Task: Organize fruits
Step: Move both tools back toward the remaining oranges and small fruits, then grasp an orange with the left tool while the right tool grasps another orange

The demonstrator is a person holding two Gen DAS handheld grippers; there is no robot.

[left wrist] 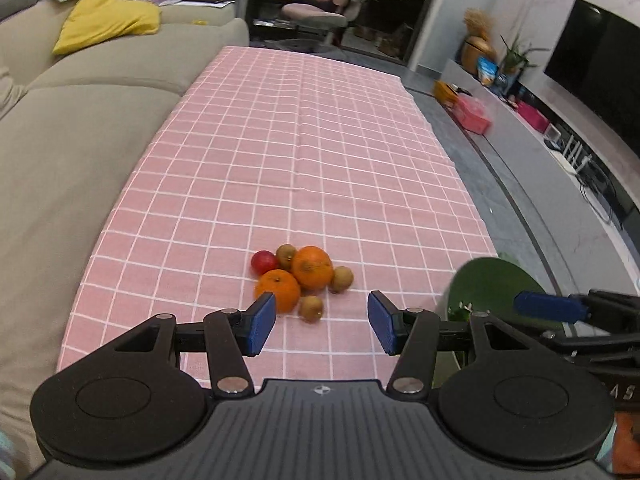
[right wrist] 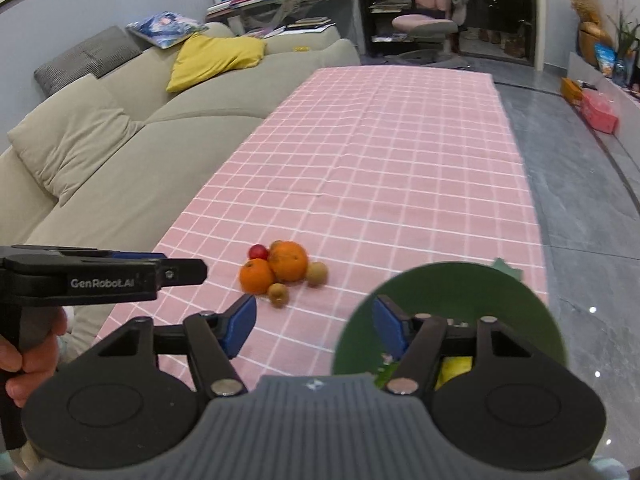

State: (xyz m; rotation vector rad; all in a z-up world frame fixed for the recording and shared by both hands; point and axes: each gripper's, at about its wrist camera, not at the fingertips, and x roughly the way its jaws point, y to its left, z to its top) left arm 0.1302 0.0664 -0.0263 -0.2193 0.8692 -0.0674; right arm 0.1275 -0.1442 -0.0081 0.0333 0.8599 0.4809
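Observation:
A small heap of fruit lies on the pink checked tablecloth. It holds two oranges, a red fruit and three small brown fruits. My left gripper hovers open just short of the heap, with nothing between its pads. A dark green bowl sits at the table's near right corner, with something yellow showing in it. My right gripper is open and empty, its right finger above the bowl. The same heap, orange on top, lies ahead of it.
A beige sofa with a yellow cushion runs along the table's left side. Grey floor and a low TV shelf lie to the right. A pink office chair stands beyond the far end. A hand holds the left gripper's handle.

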